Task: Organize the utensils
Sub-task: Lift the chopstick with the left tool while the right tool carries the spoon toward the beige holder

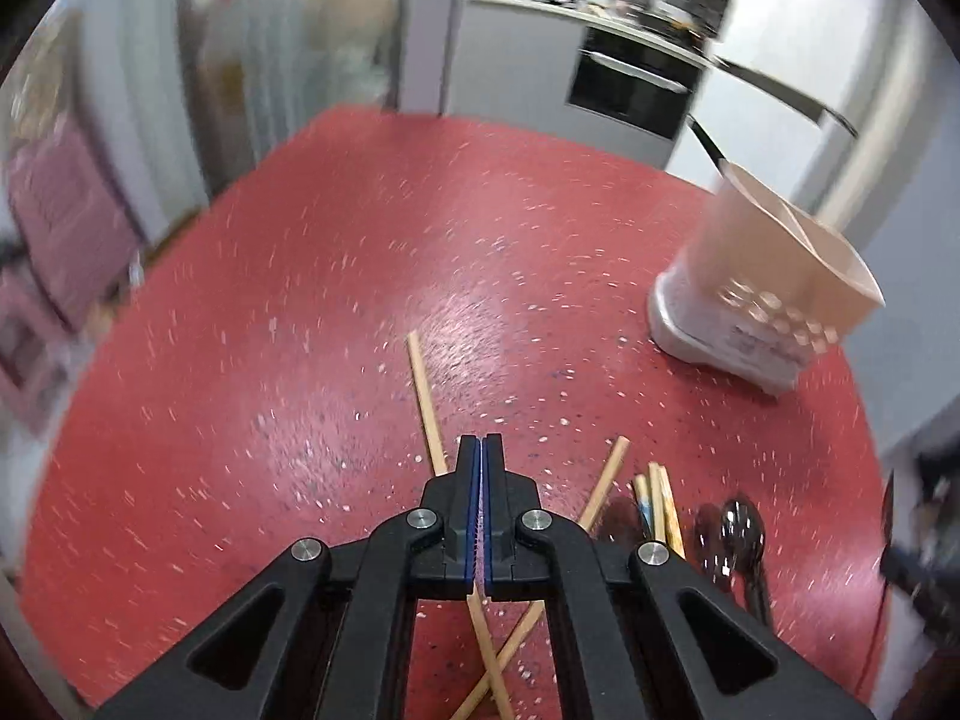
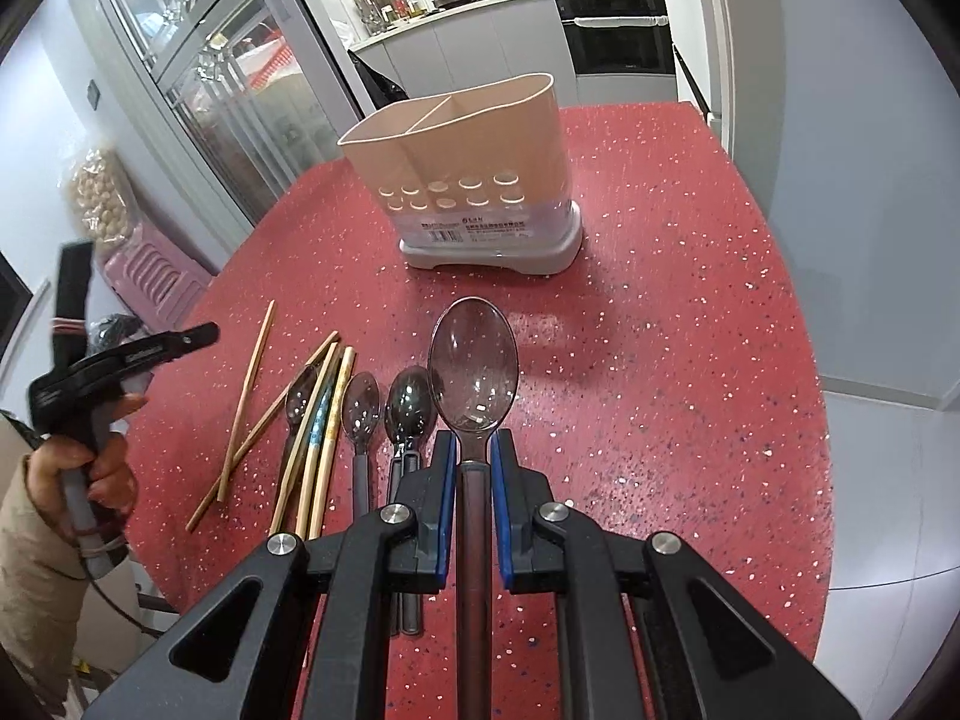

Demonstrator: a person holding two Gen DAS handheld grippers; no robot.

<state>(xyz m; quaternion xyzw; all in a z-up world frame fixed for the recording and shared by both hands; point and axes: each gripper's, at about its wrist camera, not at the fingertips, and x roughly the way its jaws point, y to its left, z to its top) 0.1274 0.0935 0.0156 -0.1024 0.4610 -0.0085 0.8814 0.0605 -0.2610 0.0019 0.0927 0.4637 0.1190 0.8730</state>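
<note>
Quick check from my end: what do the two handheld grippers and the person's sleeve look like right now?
Both grippers are matte black linkage frames with silver pivot bolts and blue-edged pads on the fingers. Seen from the right wrist, the left gripper has a pistol-style body, a grey handle and a dark cable trailing down. The hand on it comes out of a beige sleeve.

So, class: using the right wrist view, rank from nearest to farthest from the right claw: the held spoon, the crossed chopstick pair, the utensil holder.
1. Held spoon, between the right claw pads.
2. Crossed chopstick pair, lying left.
3. Utensil holder, standing ahead.
</note>
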